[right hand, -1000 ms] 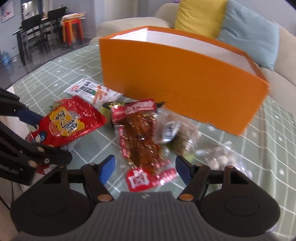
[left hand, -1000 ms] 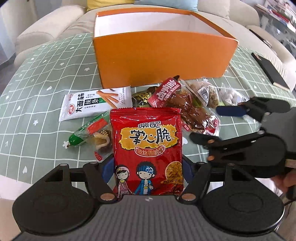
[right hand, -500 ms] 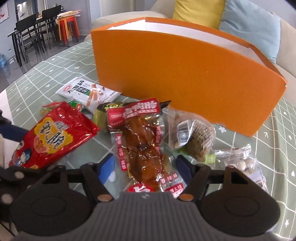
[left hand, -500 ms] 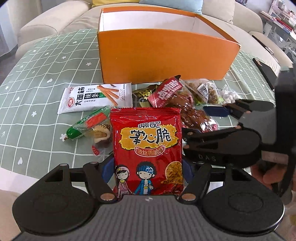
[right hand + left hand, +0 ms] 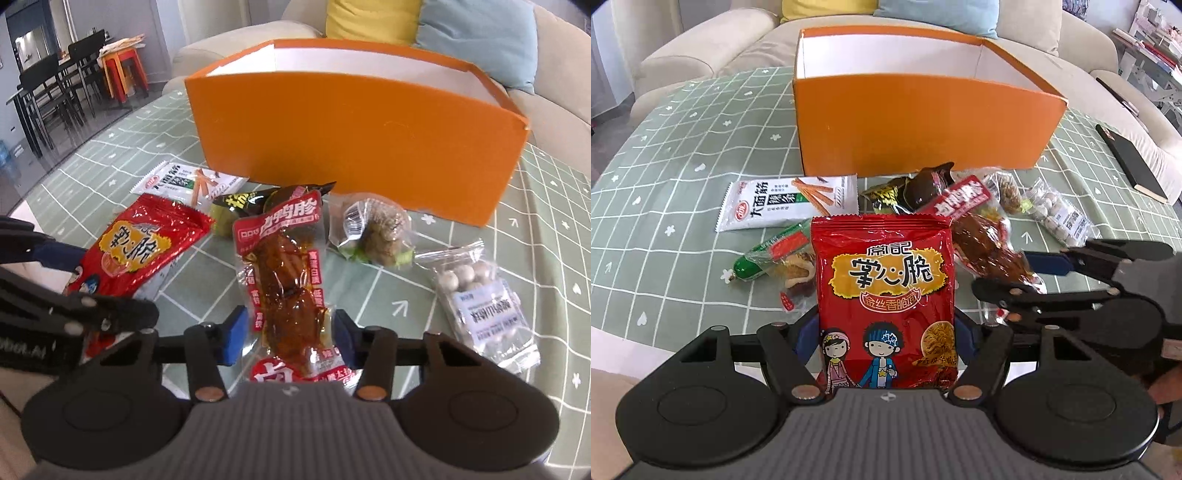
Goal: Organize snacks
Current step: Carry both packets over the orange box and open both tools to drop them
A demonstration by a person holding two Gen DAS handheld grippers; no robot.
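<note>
An open orange box [image 5: 923,125] stands at the back of the table; it also shows in the right wrist view [image 5: 351,136]. My left gripper [image 5: 882,339] is shut on a red crisp-noodle bag [image 5: 886,295], held up above the table edge; the bag shows in the right wrist view [image 5: 140,251]. My right gripper [image 5: 288,332] has closed its blue pads on a clear pack of brown braised meat with a red label [image 5: 288,280], lifted off the table. The pack also shows in the left wrist view [image 5: 986,240].
On the green checked cloth [image 5: 665,184] lie a white spicy-strip packet [image 5: 786,203], a green-tipped snack pack [image 5: 775,258], a dark wrapped snack [image 5: 251,203], a clear bag of brown balls [image 5: 376,229] and a bag of white balls [image 5: 480,295]. A black notebook [image 5: 1130,162] lies right.
My right gripper has moved in on the braised-meat pack and closed its fingers onto it, lifting its near end. My left gripper holds the red bag as before.
</note>
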